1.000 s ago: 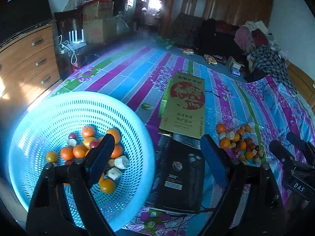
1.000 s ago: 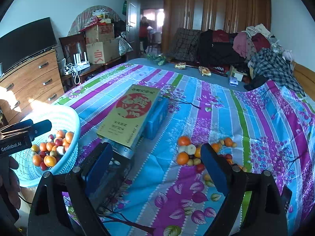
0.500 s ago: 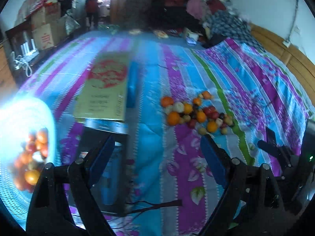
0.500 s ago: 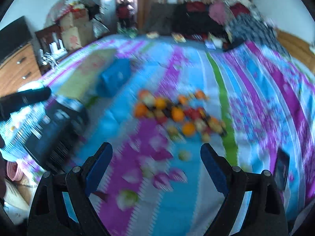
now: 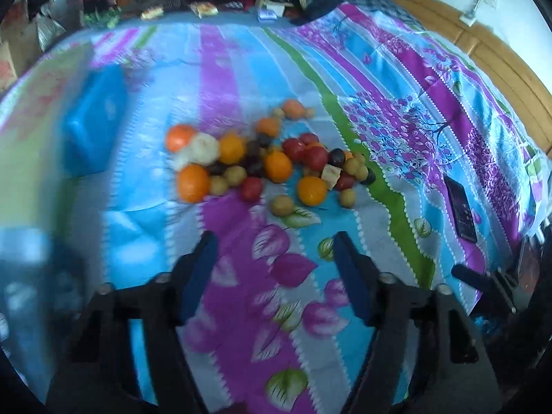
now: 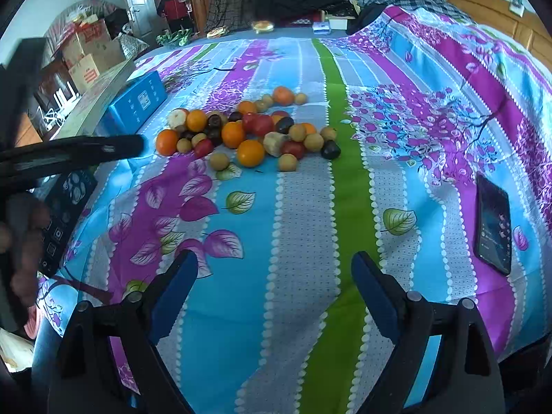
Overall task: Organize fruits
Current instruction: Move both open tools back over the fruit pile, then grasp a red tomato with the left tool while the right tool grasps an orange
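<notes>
A pile of small fruits (image 5: pixel 269 162) lies on the striped floral bedspread: oranges, red and dark plums, yellow-brown round fruits and pale cut pieces. It also shows in the right wrist view (image 6: pixel 248 131). My left gripper (image 5: pixel 276 248) is open and empty, just short of the pile. My right gripper (image 6: pixel 274 269) is open and empty, farther back from the pile. The left gripper's finger (image 6: pixel 86 150) reaches in from the left of the right wrist view. The basket is out of view.
A blue box (image 6: pixel 138 105) and a long flat carton (image 6: pixel 93 100) lie left of the fruit. A black box (image 6: pixel 65 210) sits at the bed's left edge. A phone (image 6: pixel 493 220) lies on the right. Clothes are heaped at the far end.
Both grippers have swung right, away from the blue basket, and closed in on the fruit pile. The basket has left both views. Both grippers stay open.
</notes>
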Action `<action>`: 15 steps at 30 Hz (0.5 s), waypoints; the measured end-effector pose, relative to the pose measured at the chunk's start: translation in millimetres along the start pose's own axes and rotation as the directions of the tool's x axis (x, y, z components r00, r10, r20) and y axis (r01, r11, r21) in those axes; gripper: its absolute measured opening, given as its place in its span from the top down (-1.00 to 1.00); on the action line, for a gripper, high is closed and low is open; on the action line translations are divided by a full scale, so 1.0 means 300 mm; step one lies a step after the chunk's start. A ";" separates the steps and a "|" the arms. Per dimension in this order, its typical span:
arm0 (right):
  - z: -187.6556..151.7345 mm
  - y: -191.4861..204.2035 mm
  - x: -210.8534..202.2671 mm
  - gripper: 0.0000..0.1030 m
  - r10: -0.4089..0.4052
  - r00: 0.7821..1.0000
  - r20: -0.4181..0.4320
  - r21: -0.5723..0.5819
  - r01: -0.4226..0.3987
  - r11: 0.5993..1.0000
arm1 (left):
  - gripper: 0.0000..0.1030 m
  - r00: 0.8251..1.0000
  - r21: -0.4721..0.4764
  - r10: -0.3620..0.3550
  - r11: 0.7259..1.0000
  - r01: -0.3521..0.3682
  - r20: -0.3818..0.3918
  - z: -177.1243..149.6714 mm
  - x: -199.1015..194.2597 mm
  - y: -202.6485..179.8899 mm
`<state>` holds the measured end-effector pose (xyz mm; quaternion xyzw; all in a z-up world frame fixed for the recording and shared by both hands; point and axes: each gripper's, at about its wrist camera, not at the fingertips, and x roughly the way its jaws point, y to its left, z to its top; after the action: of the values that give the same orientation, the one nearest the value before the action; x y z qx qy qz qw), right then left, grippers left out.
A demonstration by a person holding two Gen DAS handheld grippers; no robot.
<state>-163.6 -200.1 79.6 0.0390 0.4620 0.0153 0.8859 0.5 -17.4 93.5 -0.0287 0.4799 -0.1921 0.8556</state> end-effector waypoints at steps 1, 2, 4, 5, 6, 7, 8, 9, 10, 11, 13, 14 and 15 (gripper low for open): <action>-0.003 -0.015 0.012 -0.75 0.006 1.000 -0.006 0.007 -0.006 1.000 | 0.09 1.000 -0.025 -0.004 1.000 0.004 -0.011 0.010 0.036 0.013; -0.003 -0.023 0.019 -0.73 0.010 1.000 -0.012 0.011 -0.009 1.000 | 0.16 1.000 -0.050 -0.005 0.999 0.003 -0.026 0.020 0.073 0.028; -0.009 -0.050 0.044 -0.71 0.012 1.000 -0.029 0.025 -0.012 1.000 | 0.29 0.999 -0.088 -0.017 0.996 0.013 -0.049 0.028 0.126 0.047; -0.013 -0.060 0.052 -0.71 0.012 0.999 -0.034 0.031 -0.011 0.999 | 0.29 0.998 -0.103 -0.028 0.994 0.022 -0.056 0.035 0.148 0.052; -0.015 -0.071 0.062 -0.70 0.011 0.999 -0.041 0.037 -0.010 0.999 | 0.29 0.998 -0.113 -0.034 0.993 0.027 -0.058 0.040 0.161 0.054; -0.017 -0.084 0.073 -0.70 0.011 0.999 -0.048 0.045 -0.009 0.999 | 0.29 0.998 -0.121 -0.037 0.992 0.030 -0.057 0.048 0.177 0.052; -0.019 -0.097 0.083 -0.70 0.011 0.998 -0.054 0.053 -0.008 0.999 | 0.29 0.998 -0.126 -0.033 0.992 0.025 -0.060 0.055 0.195 0.050; -0.020 -0.109 0.093 -0.70 0.011 0.998 -0.059 0.060 -0.007 0.998 | 0.29 0.998 -0.128 -0.021 0.992 0.013 -0.063 0.061 0.209 0.047; -0.020 -0.119 0.102 -0.70 0.012 0.998 -0.063 0.064 -0.008 0.998 | 0.29 0.998 -0.130 -0.007 0.992 -0.002 -0.066 0.068 0.227 0.045; -0.022 -0.126 0.108 -0.70 0.014 0.998 -0.066 0.068 -0.009 0.998 | 0.29 0.998 -0.133 0.010 0.991 -0.019 -0.068 0.074 0.244 0.046; -0.018 -0.136 0.120 -0.70 0.022 0.997 -0.068 0.072 -0.017 0.997 | 0.29 0.997 -0.143 0.022 0.989 -0.032 -0.071 0.082 0.265 0.058; -0.016 -0.138 0.124 -0.70 0.027 0.997 -0.068 0.073 -0.022 0.997 | 0.29 0.997 -0.144 0.030 0.989 -0.040 -0.072 0.085 0.276 0.060; -0.014 -0.139 0.127 -0.70 0.034 0.997 -0.066 0.073 -0.029 0.997 | 0.29 0.997 -0.139 0.037 0.989 -0.047 -0.071 0.087 0.285 0.064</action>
<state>-145.5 -239.1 42.7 0.0775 0.4912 0.0139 0.8675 67.7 -33.5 33.8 -0.0720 0.5215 -0.1407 0.8385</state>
